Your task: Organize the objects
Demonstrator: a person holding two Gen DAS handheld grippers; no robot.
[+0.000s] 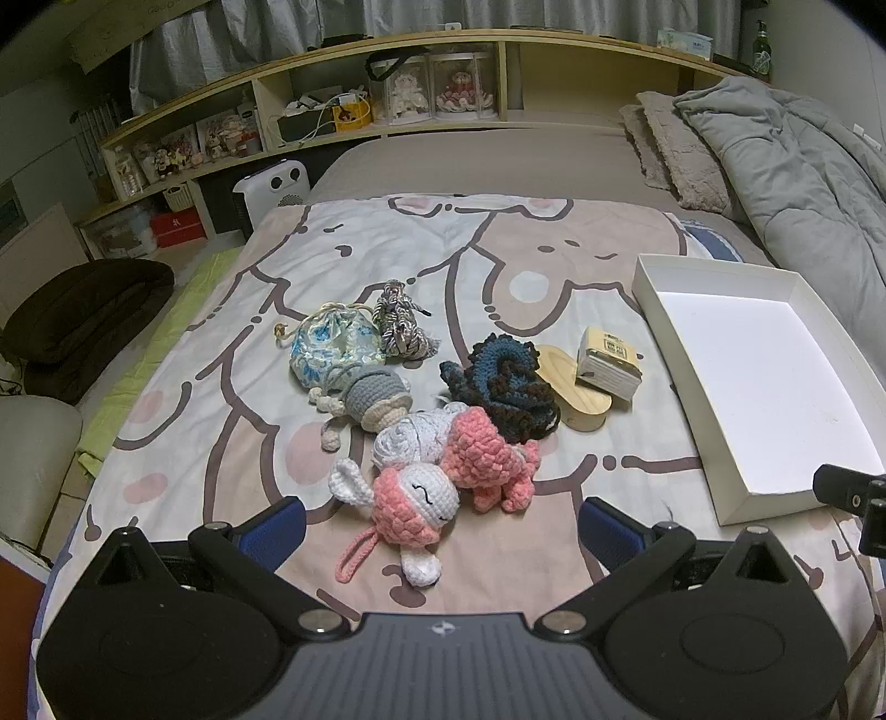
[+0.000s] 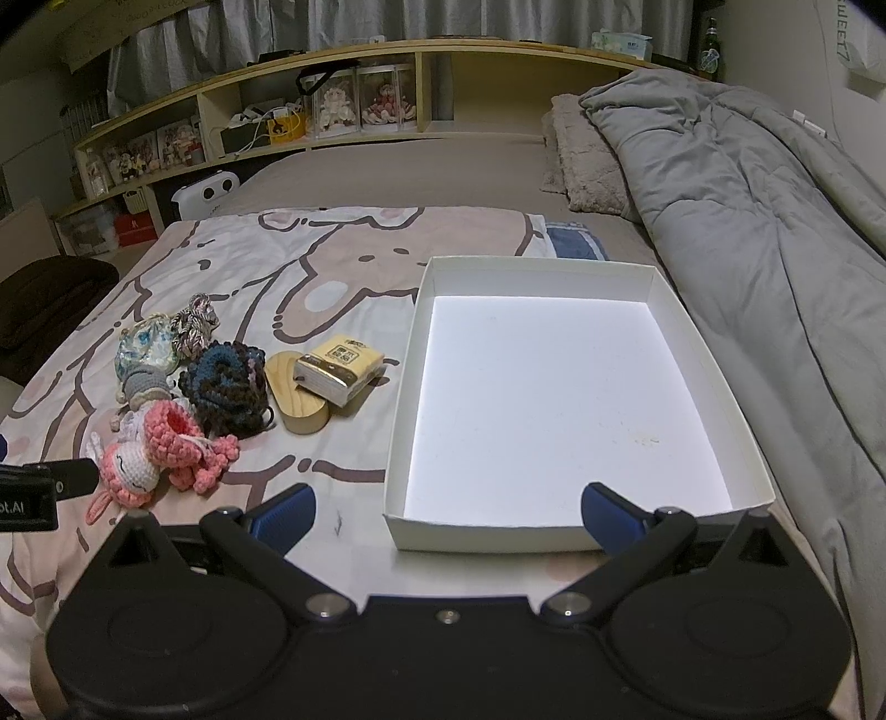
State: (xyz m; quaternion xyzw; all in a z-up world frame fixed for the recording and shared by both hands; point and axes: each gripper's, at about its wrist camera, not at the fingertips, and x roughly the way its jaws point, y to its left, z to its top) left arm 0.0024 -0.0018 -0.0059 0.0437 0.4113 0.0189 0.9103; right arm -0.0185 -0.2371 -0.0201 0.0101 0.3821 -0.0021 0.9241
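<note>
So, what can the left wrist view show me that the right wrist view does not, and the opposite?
Only the left wrist view shows the pink crochet doll whole, lying just ahead of the open left gripper, which holds nothing.

Only the right wrist view shows the whole white box, its inside empty, ahead of the open right gripper, and the full grey quilt.

Both show the dark blue crochet piece, the wooden oval, the tissue pack, the floral pouch and the shelf.

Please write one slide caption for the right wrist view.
Open right gripper faces empty shallow white cardboard box on cartoon-print bedsheet.
</note>
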